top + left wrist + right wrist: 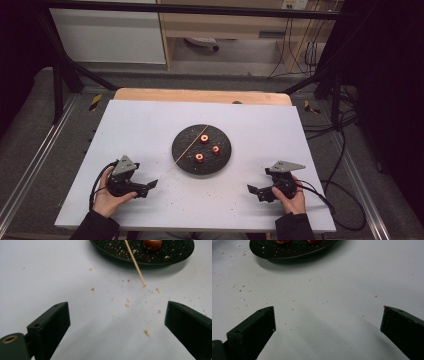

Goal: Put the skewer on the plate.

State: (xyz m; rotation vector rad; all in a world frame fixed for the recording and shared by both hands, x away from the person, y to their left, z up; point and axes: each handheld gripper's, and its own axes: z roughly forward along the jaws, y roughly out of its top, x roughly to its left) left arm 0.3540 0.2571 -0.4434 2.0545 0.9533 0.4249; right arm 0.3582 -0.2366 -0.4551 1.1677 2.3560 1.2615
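**Skewer laid down, both claws free beside the plate**

We read this as the pause after a placement: the wooden skewer (186, 149) lies slanted across the left part of the black plate (182, 160), its lower tip overhanging the rim and pointing down toward our left claw (153, 184). In the left gripper view that tip (143, 285) rests on the white desk (140, 125), just short of the jaws, with nothing between them. The left claw is released, its jaws standing wide apart over bare desk strewn with crumbs. The right claw (252, 189) is likewise released and empty, its jaws spread wide over the desk on the near right, well apart from the plate.

Three small red pieces (204, 138) sit upright on the plate, right of the skewer; whether the skewer touches any of them we cannot tell.

In our judgement the step in hand is letting go, and the work left is to thread those pieces. The next move would call for us to close one claw on the overhanging end of the skewer, a thin target lying nearly flat, so the jaws must come in low and square to it. The other claw would then have to steady or lift a red piece without toppling it.
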